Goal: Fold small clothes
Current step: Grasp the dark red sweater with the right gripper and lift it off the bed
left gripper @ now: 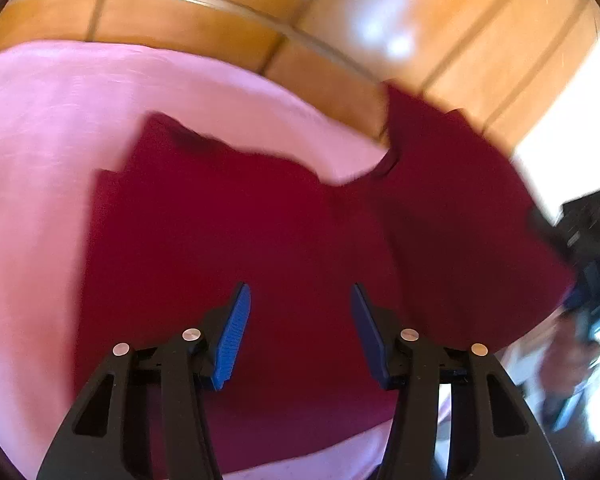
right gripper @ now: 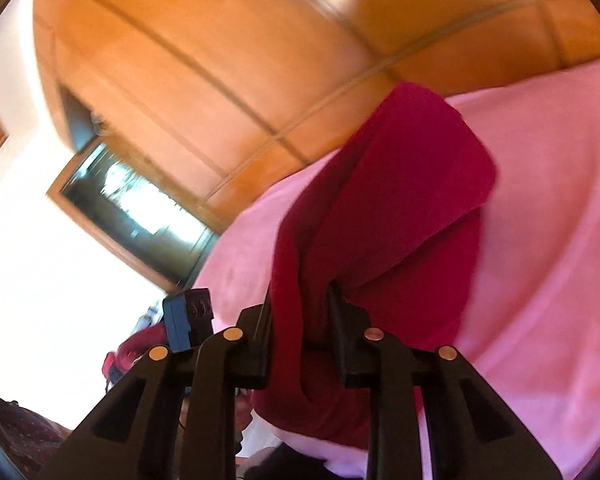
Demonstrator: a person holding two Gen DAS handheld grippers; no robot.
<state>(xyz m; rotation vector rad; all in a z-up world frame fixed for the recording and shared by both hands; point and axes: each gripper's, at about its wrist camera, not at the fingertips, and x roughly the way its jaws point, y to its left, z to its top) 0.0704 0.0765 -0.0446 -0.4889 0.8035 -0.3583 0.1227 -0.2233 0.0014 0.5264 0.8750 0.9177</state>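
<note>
One garment was in hand at this moment: a dark red garment (left gripper: 236, 216) lying on a pink cloth (left gripper: 40, 128) that covered the work surface, with orange panelled woodwork (left gripper: 180, 28) behind it. Most of the garment lay flat on the cloth; its right-hand portion was raised clear of the surface.

The right gripper (right gripper: 300, 340) had its jaws clamped on a bunched edge of the garment, the fabric pinched between the two pads and hanging in a fold ahead of them. In the left wrist view the same lifted portion rose toward the right gripper (left gripper: 592, 264), which appeared blurred at the frame's edge. The left gripper (left gripper: 300, 336) stood with its jaws apart above the flat part of the garment; nothing lay between the blue pads (left gripper: 234, 340), and no contact with the fabric could be confirmed.

Assessment: the step in hand was a fold, with the right side of the garment being carried up, presumably to lay it over the flat portion. Which edge or part of the garment was gripped could not be determined.

The next move would call for the raised portion to be brought across and lowered evenly, edges aligned. The left gripper was well placed to pin or grip the flat portion so the garment would not drag across the cloth.
</note>
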